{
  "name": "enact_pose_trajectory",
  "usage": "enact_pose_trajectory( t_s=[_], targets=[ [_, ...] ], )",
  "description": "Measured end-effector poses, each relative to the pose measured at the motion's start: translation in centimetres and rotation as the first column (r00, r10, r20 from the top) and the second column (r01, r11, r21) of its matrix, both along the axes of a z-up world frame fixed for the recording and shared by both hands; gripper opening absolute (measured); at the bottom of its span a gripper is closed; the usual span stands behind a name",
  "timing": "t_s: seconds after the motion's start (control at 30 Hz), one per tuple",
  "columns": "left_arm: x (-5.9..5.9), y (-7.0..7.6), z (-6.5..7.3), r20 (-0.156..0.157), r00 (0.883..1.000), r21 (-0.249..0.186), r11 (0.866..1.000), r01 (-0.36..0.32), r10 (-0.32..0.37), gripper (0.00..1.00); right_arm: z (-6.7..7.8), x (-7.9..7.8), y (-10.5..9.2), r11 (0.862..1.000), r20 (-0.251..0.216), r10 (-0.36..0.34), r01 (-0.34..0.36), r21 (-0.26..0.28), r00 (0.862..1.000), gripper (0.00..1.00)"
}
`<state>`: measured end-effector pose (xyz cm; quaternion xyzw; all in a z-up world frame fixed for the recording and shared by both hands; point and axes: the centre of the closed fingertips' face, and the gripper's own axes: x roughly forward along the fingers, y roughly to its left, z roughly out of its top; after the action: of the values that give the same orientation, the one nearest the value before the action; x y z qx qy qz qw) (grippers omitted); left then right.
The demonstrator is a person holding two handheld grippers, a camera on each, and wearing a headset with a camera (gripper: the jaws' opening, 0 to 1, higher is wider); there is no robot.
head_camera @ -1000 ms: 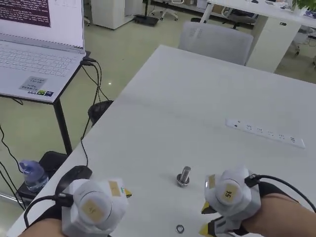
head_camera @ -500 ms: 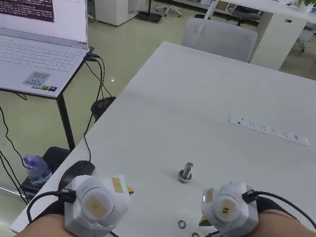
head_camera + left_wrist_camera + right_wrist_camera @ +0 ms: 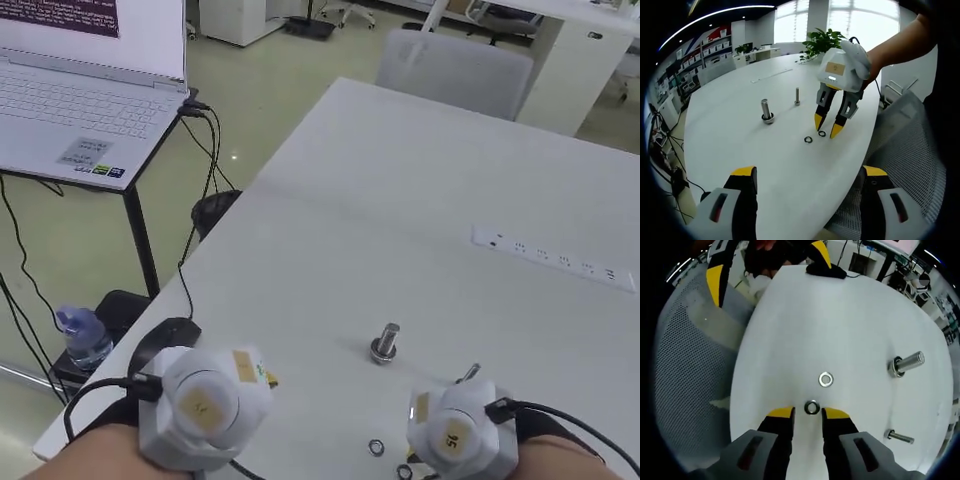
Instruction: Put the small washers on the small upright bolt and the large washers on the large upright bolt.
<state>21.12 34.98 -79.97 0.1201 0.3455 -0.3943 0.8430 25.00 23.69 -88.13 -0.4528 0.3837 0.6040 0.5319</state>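
Currently R claw (image 3: 809,413) released, jaws astride a washer (image 3: 812,407) on desk (image 3: 800,315). L claw (image 3: 809,171) released, jaws wide apart.

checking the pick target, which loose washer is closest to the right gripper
The washer lying between the right gripper's yellow fingers; the other washer lies farther ahead, clear of them.

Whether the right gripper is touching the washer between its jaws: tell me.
Apart. In the right gripper view the washer lies between the open jaws of the right gripper, bare table showing on each side of it.
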Motion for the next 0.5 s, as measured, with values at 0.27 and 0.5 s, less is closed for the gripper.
enact_pose_trajectory(
  t_s=[0.27,0.5],
  targets=[
    [-0.37,0.18,-0.18,-0.004,1.000,-0.001,1.000,-0.008,0.008,0.84,0.14,0.25,0.09,1.000,0.005,0.003,-0.003,0.002,1.000,0.19],
    [-0.50,0.01,-0.25,-0.005,1.000,-0.003,1.000,-0.009,0.009,0.84,0.16,0.30,0.22,1.000,0.012,-0.013,0.013,-0.002,1.000,0.16]
  ],
)
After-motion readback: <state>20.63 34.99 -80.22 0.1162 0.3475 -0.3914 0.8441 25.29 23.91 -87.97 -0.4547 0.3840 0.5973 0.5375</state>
